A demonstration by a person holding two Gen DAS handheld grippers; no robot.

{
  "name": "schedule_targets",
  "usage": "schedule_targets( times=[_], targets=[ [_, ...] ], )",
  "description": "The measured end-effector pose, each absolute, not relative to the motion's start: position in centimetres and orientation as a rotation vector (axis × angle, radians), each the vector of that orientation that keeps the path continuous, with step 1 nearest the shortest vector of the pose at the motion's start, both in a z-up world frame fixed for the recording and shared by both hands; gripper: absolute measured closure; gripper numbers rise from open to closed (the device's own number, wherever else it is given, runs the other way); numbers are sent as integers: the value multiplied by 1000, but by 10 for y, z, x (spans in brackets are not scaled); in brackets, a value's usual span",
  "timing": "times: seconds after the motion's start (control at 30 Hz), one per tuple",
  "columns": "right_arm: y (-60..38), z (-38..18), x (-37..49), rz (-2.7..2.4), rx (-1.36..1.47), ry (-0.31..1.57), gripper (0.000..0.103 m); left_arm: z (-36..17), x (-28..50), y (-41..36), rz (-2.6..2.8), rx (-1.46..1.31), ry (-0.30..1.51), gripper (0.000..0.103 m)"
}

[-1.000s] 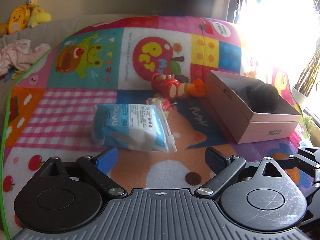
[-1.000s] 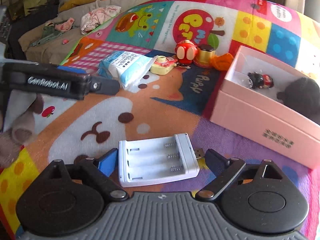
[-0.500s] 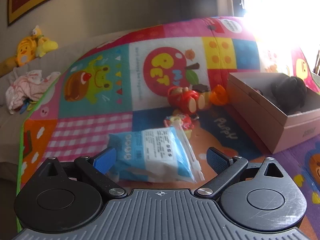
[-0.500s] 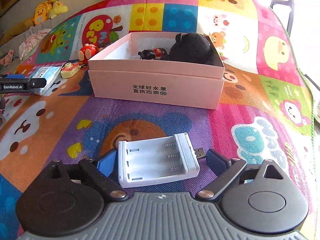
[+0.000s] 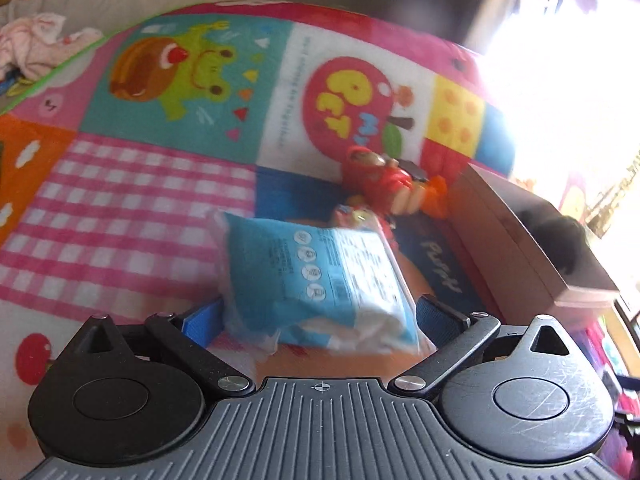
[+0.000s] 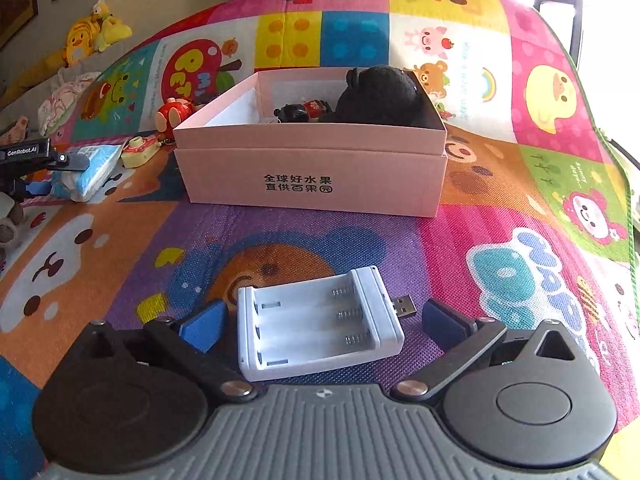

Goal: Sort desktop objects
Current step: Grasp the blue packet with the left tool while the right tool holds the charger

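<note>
Sorting partly done: black plush [image 6: 378, 96] and figurine [image 6: 302, 111] boxed; both grippers [image 5: 320, 316] [image 6: 324, 322] opening, straddling ungripped tissue pack [image 5: 320, 280], battery charger [image 6: 320, 328].

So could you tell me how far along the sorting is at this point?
Partly done. The pink box already holds a black plush toy and a small figurine. In hand: the right gripper is opening around the white battery charger, and the left gripper is opening around the blue tissue pack. The red toy and yellow toy camera remain on the mat.
</note>
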State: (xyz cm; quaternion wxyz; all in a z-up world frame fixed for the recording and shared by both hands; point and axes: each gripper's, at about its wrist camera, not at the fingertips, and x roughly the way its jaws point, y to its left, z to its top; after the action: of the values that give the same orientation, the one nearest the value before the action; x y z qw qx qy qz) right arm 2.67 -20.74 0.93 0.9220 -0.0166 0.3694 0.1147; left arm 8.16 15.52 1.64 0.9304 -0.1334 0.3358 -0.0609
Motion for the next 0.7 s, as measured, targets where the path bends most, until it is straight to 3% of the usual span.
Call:
schedule_targets(
  times=[0.2, 0.47, 0.7],
  targets=[
    [-207, 9, 28, 231, -46, 762, 0, 18, 44, 88, -446, -123, 744, 1],
    [-204, 8, 27, 221, -60, 763, 0, 37, 25, 32, -242, 308, 540, 1],
    [-205, 8, 27, 223, -56, 763, 0, 25, 70, 49, -140, 114, 644, 1]
  ],
)
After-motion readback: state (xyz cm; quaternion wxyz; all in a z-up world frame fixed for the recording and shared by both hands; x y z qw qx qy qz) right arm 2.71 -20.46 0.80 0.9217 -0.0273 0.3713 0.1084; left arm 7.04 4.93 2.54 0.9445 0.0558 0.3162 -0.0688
